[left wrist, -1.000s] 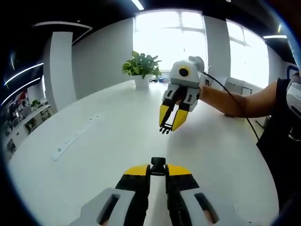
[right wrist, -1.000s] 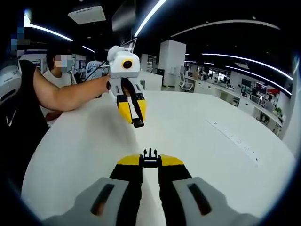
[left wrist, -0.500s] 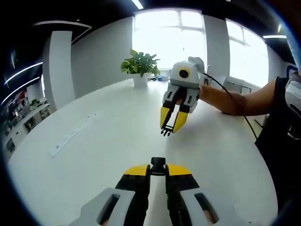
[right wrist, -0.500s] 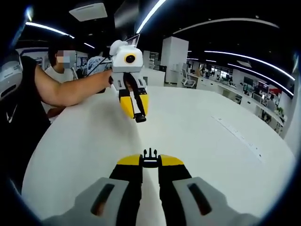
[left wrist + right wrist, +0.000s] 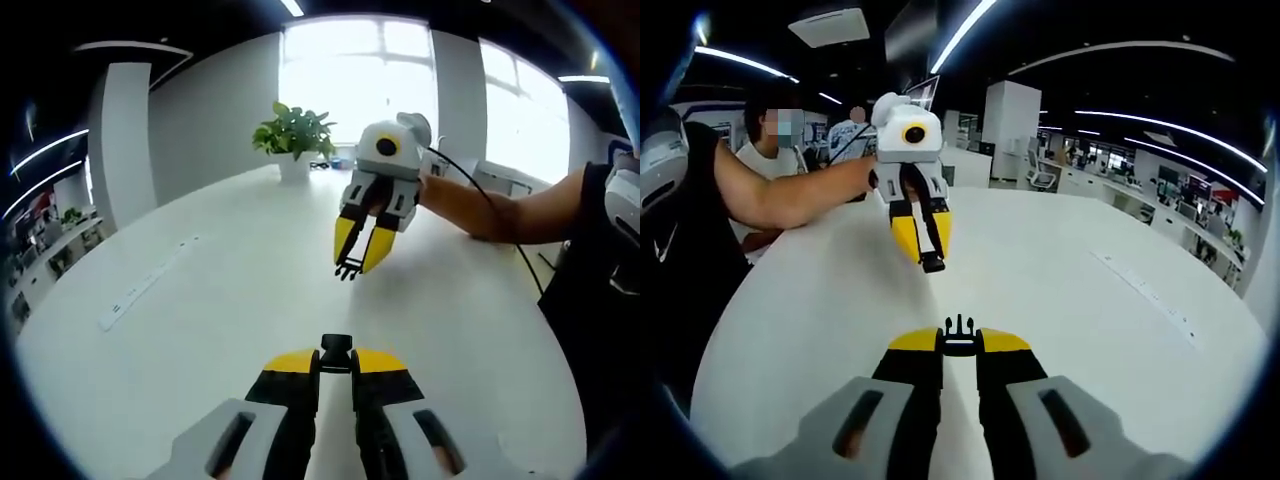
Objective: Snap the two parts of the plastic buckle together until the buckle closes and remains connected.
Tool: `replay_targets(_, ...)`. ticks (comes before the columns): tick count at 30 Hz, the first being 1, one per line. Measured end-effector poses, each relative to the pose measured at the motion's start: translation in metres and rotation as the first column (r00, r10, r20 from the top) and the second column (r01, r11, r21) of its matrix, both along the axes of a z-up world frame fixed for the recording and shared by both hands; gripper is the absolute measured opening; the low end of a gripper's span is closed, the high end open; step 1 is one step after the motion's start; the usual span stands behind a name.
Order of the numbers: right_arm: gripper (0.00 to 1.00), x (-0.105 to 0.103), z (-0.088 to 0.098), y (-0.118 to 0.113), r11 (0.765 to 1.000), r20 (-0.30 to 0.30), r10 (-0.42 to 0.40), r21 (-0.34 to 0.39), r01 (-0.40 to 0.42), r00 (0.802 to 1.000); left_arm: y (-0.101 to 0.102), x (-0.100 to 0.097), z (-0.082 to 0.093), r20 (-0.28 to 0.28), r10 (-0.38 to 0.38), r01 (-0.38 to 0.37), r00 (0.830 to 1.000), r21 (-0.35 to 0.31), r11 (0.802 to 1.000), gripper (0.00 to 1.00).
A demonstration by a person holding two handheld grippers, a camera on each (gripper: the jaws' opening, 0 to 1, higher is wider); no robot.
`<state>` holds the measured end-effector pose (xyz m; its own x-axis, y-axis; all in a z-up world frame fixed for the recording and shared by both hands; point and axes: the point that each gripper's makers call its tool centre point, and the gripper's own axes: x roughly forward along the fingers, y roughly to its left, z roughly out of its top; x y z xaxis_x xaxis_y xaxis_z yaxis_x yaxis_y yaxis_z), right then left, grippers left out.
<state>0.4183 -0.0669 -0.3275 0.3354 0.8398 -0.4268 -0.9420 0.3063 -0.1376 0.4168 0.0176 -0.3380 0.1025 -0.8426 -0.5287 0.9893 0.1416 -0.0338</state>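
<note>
Left gripper point(image 5: 336, 352) clamps the socket point(image 5: 336, 345), right gripper point(image 5: 959, 333) clamps the prong half point(image 5: 959, 325), well apart above the table point(image 5: 200, 330) (line up axes first, then push straight

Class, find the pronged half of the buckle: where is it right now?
The pronged buckle half is pinched in the right gripper, low in the right gripper view, held above the white table and apart from the left gripper facing it.

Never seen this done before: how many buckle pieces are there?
2. The socket piece sits clamped in the left gripper; the pronged piece in the right gripper. Both held above the table, apart.
</note>
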Motion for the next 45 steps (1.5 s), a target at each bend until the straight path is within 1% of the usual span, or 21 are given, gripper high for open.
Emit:
replay_targets(7, 0.11, -0.001, 0.002, 0.0, 1.0, 0.0, 0.001, 0.003, -0.001, 1.0, 0.001, -0.002, 0.0, -0.001, 0.003, -0.003, 1.0, -0.002, 1.0, 0.11)
replay_targets(22, 0.11, -0.004, -0.004, -0.001, 1.0, -0.011, -0.001, 0.003, 0.001, 1.0, -0.002, -0.006, -0.003, -0.001, -0.006, 0.006, 1.0, -0.002, 1.0, 0.11)
replay_targets(27, 0.11, -0.006, -0.004, -0.001, 1.0, -0.014, 0.0, 0.007, 0.0, 1.0, -0.001, -0.008, -0.001, 0.002, -0.008, 0.008, 1.0, -0.004, 1.0, 0.11)
replay_targets(34, 0.11, -0.008, -0.006, -0.004, 1.0, -0.014, -0.008, 0.004, 0.008, 1.0, 0.0, -0.01, -0.005, 0.004, -0.002, 0.002, 1.0, 0.003, 1.0, 0.11)
replay_targets(39, 0.11, -0.011, -0.007, -0.006, 1.0, -0.015, -0.011, 0.007, 0.011, 1.0, 0.002, -0.012, -0.003, 0.003, 0.0, 0.0, 1.0, -0.008, 1.0, 0.11)
replay_targets(45, 0.11, -0.014, -0.01, -0.005, 1.0, -0.017, -0.009, 0.006, 0.009, 1.0, 0.005, -0.015, -0.008, 0.001, -0.001, 0.001, 1.0, -0.005, 1.0, 0.11)
